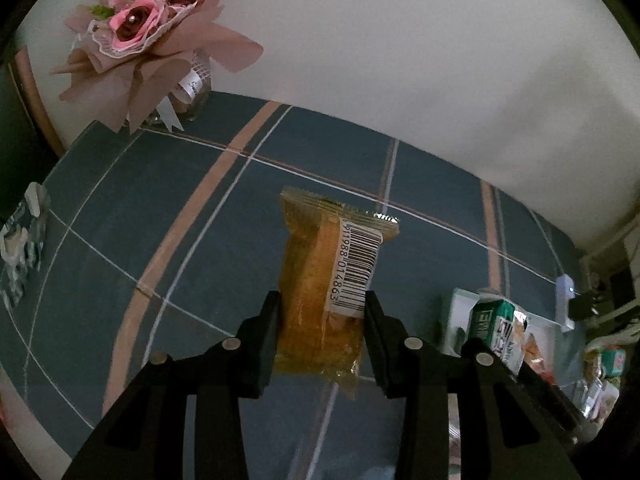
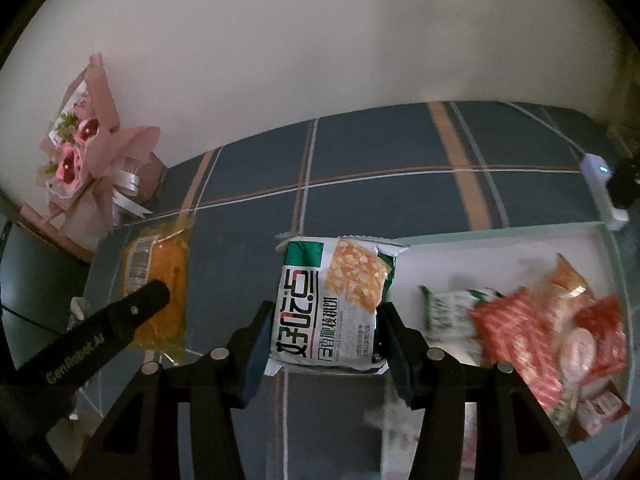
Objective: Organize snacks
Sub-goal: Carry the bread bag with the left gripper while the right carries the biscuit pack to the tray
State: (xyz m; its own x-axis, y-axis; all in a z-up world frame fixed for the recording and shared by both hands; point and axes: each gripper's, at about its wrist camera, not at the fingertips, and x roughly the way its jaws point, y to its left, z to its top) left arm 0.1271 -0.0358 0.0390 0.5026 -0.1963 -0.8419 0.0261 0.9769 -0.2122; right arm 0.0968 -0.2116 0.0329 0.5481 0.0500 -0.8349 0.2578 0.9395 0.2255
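Snacks are mid-carry: the left gripper (image 1: 322,316) clamps an orange packet (image 1: 320,280), the right gripper (image 2: 324,320) a white-green packet (image 2: 332,304); each next needs sorting into place, likely the tray (image 2: 500,236).

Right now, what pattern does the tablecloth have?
Dark blue tablecloth with orange and white plaid lines; clearest from the right wrist.

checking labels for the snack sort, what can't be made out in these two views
- Red packets in the white tray, right wrist view: motion blur, print unreadable.
- Orange packet front, left wrist view: only the barcode side faces the camera.
- Left-edge packet, left wrist view: cut off, dim.
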